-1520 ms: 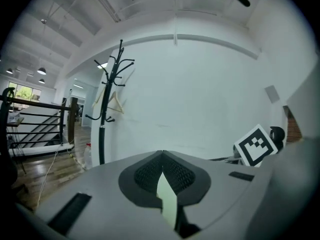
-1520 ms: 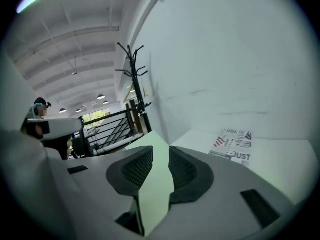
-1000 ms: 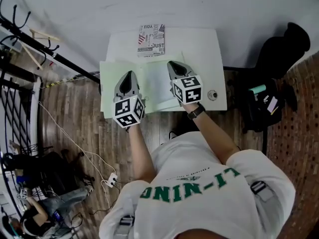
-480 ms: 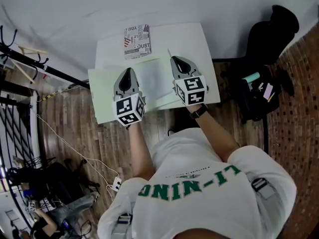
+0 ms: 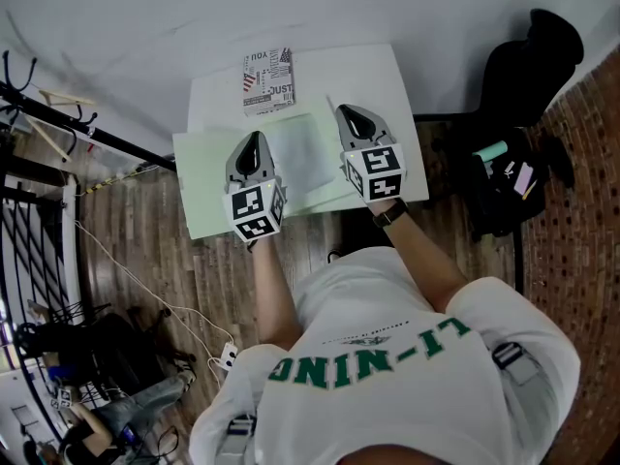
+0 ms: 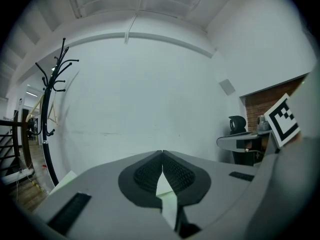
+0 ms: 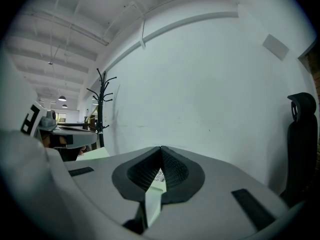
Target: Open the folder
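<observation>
A pale green folder (image 5: pixel 208 187) lies spread open on the small white table (image 5: pixel 373 71), its left cover reaching past the table's left edge. White sheets (image 5: pixel 302 153) show in its middle. My left gripper (image 5: pixel 254 139) hovers over the left half and points to the far wall, its jaws (image 6: pixel 162 153) shut tip to tip. Over the folder's right part, my right gripper (image 5: pixel 351 112) is also shut (image 7: pixel 161 148). In both gripper views a pale green strip shows in the slit below the tips; I cannot tell whether a sheet is pinched there.
A printed book (image 5: pixel 268 80) lies at the table's far edge. A black office chair (image 5: pixel 528 66) and a dark bag (image 5: pixel 504 182) stand right of the table. A black coat rack (image 5: pixel 58 124) leans at the left, with cables on the wooden floor.
Both grippers have shifted a little to the right over the table and stayed shut. The folder lies open as before.
</observation>
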`<state>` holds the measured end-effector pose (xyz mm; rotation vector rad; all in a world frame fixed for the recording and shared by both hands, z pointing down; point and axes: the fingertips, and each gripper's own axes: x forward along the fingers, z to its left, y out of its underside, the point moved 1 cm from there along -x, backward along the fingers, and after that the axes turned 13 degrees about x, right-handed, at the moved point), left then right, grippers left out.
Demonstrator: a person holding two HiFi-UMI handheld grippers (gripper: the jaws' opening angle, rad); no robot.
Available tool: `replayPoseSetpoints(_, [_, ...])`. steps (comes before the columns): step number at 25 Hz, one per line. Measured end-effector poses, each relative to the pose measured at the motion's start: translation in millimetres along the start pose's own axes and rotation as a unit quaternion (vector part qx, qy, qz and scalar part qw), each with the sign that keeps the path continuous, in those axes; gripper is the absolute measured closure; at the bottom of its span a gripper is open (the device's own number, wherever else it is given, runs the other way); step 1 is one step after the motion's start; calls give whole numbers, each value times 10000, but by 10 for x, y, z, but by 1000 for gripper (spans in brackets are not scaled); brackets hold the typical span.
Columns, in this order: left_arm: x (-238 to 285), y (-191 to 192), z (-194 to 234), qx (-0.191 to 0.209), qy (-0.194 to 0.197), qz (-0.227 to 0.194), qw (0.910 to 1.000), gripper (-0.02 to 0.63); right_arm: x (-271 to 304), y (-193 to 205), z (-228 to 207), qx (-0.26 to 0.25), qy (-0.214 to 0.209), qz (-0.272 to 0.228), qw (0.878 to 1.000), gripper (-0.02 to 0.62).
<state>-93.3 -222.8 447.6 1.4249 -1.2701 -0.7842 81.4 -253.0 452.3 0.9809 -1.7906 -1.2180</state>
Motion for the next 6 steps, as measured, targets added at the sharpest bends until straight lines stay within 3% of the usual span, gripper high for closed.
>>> replayPoseSetpoints(6, [-2,69,-190,-93,186,71,9998,591,-19,54,-31,-28,-46,68,10000,580])
